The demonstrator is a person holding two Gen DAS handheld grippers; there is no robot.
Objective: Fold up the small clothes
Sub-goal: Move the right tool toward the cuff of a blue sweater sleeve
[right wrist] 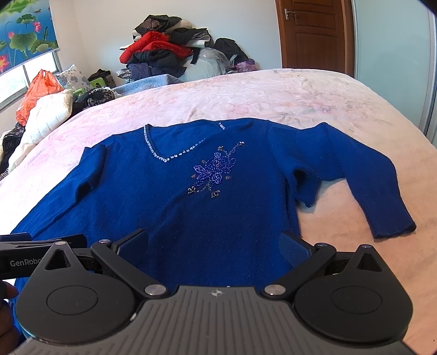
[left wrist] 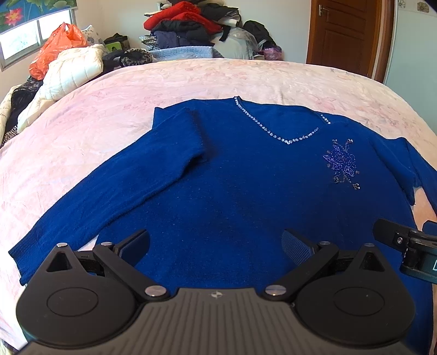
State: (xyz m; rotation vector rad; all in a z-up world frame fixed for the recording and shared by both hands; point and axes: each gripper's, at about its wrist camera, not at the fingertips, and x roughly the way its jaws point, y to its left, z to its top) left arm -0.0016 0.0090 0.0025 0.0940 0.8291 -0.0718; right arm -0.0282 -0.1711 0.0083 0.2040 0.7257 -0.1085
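Now, the blue sweater lies face up and flat on the pink bedspread, neckline away from us, beaded flower on the chest, both sleeves spread outward. We read this as the very start: nothing folded yet, so the next move, we reckon, calls for taking a sleeve or side edge and bringing it across the body. Our left gripper hovers over the hem with its jaws spread wide, holding nothing; our right gripper sits just beside it, equally wide and empty, the hem directly beneath both. Farther out, a pile of clothes waits against the wall.
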